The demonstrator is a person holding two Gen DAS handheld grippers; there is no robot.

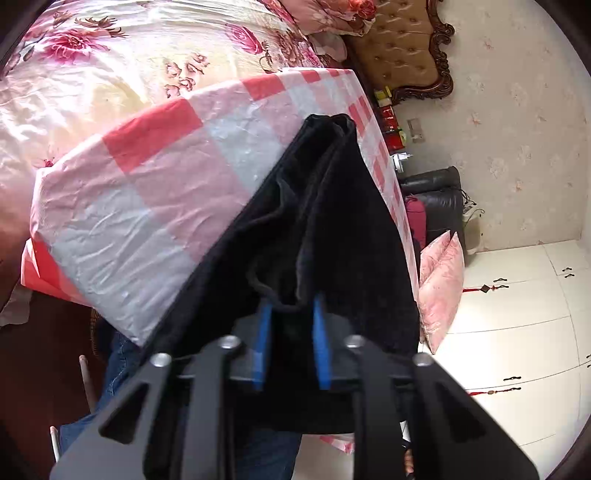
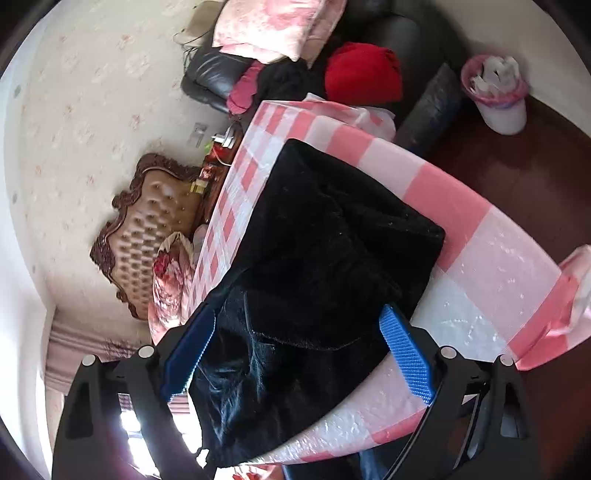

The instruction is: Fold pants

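Observation:
Black fleecy pants lie in a long folded strip on the table's pink-and-white checked cloth. In the left wrist view my left gripper is shut on a bunched fold at the near end, its blue pads pinching the hem. In the right wrist view the pants form a thick folded stack, with a loose layer hanging over the near table edge. My right gripper stands wide open astride that near part, and its blue pads do not press the cloth.
A bed with a floral quilt and a tufted brown headboard stands beside the table. A black leather chair holds pink pillows and a red garment. A lined waste bin is on the dark floor. White cabinets are at right.

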